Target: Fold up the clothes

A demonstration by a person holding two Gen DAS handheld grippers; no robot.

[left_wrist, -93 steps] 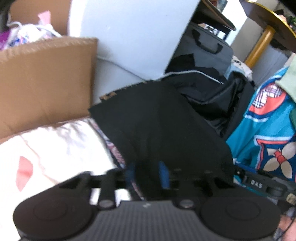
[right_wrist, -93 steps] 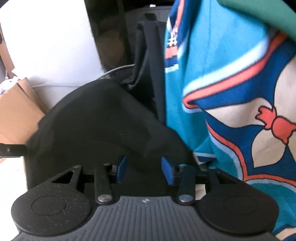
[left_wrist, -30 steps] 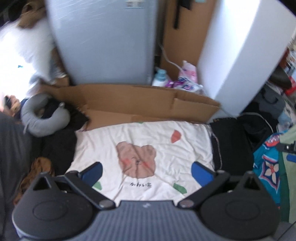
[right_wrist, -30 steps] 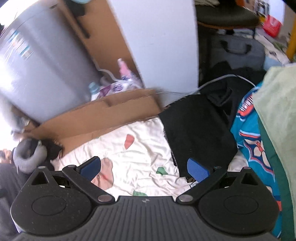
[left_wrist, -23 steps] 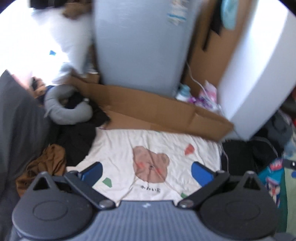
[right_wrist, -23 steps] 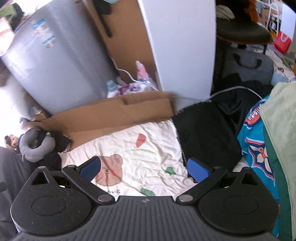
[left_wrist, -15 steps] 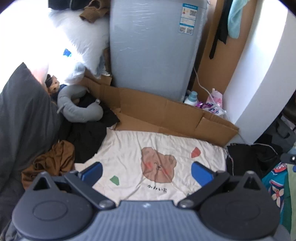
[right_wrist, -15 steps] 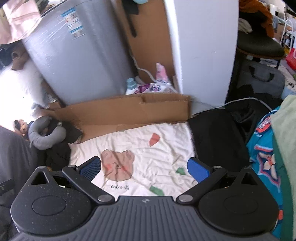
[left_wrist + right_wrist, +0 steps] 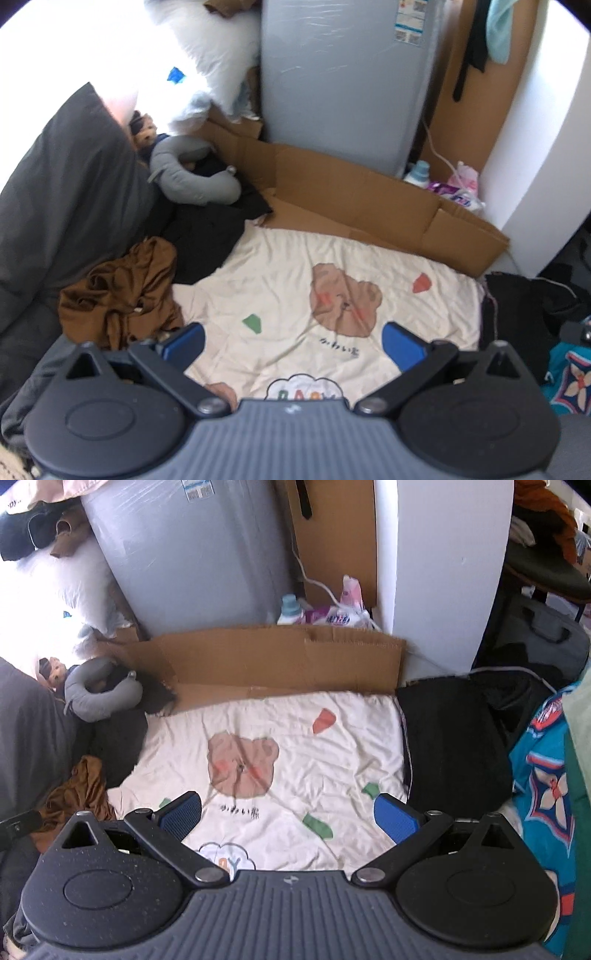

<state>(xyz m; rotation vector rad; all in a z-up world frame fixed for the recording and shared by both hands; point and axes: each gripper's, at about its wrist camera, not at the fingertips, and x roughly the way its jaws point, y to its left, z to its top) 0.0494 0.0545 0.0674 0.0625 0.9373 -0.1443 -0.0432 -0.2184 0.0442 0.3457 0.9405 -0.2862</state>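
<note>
Both handheld grippers hang above a cream bear-print blanket (image 9: pixel 332 280), the left gripper (image 9: pixel 291 341) and the right gripper (image 9: pixel 288 812) each with jaws spread wide and nothing between the blue pads. The blanket, printed with a brown bear face, small red and green shapes and a line of dark script, lies spread and creased, and serves as the landmark for the scene. A folded black garment (image 9: pixel 454 738) lies flat against the blanket's right edge, with a teal patterned garment (image 9: pixel 543 782) just beyond it. Off the blanket's left edge, a crumpled brown garment (image 9: pixel 122 295) sits in a heap, touching the blanket's near-left corner, with a loose black garment (image 9: pixel 210 236) behind it at the far-left corner. A grey neck pillow (image 9: pixel 192 177) rests farther back on that side, next to a dark grey duvet (image 9: pixel 62 195). A flattened cardboard sheet (image 9: pixel 362 199) runs along the blanket's far edge, standing partly upright. Behind the cardboard stand a tall grey appliance (image 9: pixel 192 550) wrapped in film and a white column (image 9: pixel 443 561), with a detergent bottle (image 9: pixel 290 609) between them.
</note>
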